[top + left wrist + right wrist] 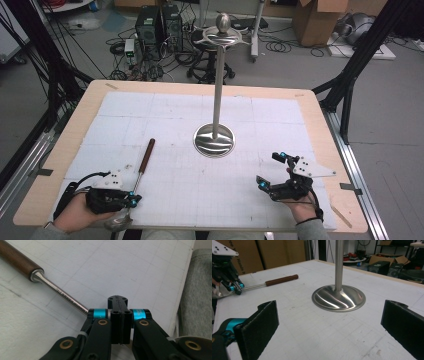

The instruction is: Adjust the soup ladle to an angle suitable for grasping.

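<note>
at the near left corner of the counter (60, 165) i see my left gripper (134, 199), and its jaws are pressed together. in the left gripper view the two black jaws meet with no gap, and the thin steel shaft of the ladle (50, 285) goes under the left link of the gripper; i cannot tell if the shaft is pinched or only passes beneath. the ladle lies flat on the white gridded mat (175, 185). its brown wooden handle (147, 155) points away from me, toward the middle of the counter, and its shiny bowl (119, 220) is at the near edge, just beside my left hand (75, 214).

my right gripper (272, 171) is at the near right side, with jaws spread wide and nothing between them. in the right gripper view it looks toward the round base (338, 298) of the steel stand (218, 90), which is upright in the middle of the mat, well apart from both grippers. the ladle is to the left of this stand, not touching it.
</note>
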`<state>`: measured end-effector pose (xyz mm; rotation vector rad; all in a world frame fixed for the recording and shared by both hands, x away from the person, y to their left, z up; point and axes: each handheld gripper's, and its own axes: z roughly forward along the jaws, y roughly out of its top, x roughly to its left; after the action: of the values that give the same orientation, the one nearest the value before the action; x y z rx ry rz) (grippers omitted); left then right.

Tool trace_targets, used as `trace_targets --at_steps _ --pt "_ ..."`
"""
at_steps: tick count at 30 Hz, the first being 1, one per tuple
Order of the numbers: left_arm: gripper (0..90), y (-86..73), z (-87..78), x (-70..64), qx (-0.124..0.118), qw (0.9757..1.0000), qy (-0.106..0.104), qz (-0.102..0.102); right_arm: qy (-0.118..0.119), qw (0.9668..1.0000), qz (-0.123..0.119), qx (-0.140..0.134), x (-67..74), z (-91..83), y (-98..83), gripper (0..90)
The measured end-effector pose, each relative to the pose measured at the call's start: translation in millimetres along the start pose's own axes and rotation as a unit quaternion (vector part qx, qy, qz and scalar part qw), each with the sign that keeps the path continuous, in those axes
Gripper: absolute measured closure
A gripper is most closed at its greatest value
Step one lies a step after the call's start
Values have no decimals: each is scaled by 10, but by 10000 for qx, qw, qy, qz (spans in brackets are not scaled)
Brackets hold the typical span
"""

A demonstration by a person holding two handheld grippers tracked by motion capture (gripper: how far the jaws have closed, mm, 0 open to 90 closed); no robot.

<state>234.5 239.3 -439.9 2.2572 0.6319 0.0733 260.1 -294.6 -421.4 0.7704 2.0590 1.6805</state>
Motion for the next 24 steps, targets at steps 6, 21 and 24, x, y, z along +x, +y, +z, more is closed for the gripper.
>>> trace_targets --at_steps 6,21,24 --pt "896 -9 -9 9 -23 10000 18 -84 14 10000 -2 18 -1 7 -3 3" --pt "895 -7 -103 192 -483 9936 857 -559 40 9999 -9 93 4 26 -12 3" --pt "895 5 -59 215 -406 9930 944 -588 37 9999 -14 115 1 33 -17 3"
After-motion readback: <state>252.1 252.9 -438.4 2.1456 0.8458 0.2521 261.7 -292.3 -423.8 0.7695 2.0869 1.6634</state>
